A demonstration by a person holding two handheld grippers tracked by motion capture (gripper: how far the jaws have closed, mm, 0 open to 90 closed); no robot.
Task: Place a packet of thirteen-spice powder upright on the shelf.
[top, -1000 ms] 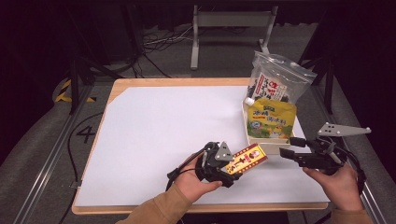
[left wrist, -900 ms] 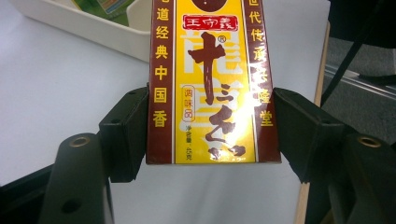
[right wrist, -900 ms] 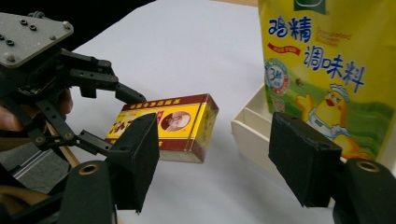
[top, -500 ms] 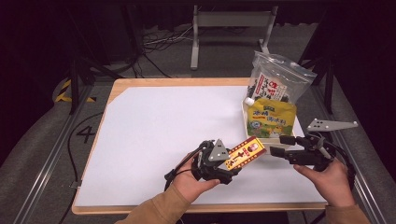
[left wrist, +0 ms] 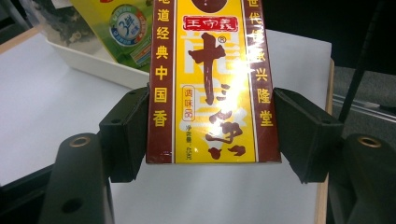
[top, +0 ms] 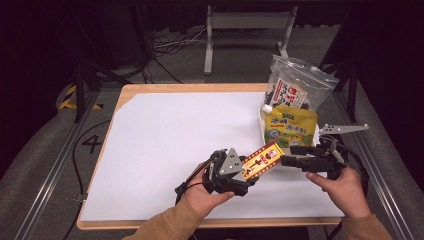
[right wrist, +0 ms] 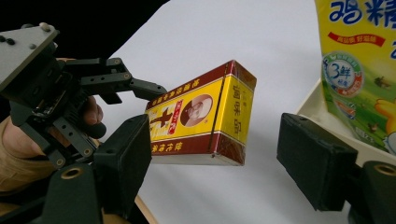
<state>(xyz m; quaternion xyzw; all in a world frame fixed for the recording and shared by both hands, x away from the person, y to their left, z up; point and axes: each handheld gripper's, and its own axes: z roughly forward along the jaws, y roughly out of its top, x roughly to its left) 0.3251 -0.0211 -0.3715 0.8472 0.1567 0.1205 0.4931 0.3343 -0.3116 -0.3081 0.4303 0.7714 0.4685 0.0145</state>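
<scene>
A yellow and dark red box [top: 261, 160] with Chinese print is held above the table near its front edge. My left gripper [top: 246, 173] is shut on its lower end; in the left gripper view both pads [left wrist: 128, 133] press the box's [left wrist: 210, 84] long sides. My right gripper [top: 286, 161] points left at the box's far end. Its jaws have just been opening and now stand open. In the right gripper view the box's [right wrist: 201, 116] end sits between them, close to the left pad [right wrist: 123, 156] and well apart from the right one.
At the right side a white tray [top: 262, 125] holds a yellow-green pouch [top: 291, 127]. A clear bag [top: 295, 90] with dark contents stands behind the pouch. A white sheet [top: 175, 135] covers the wooden table; its left and middle offer free room.
My right gripper has moved left until its jaws reach around the box's far end. The left hand has raised the box slightly.
</scene>
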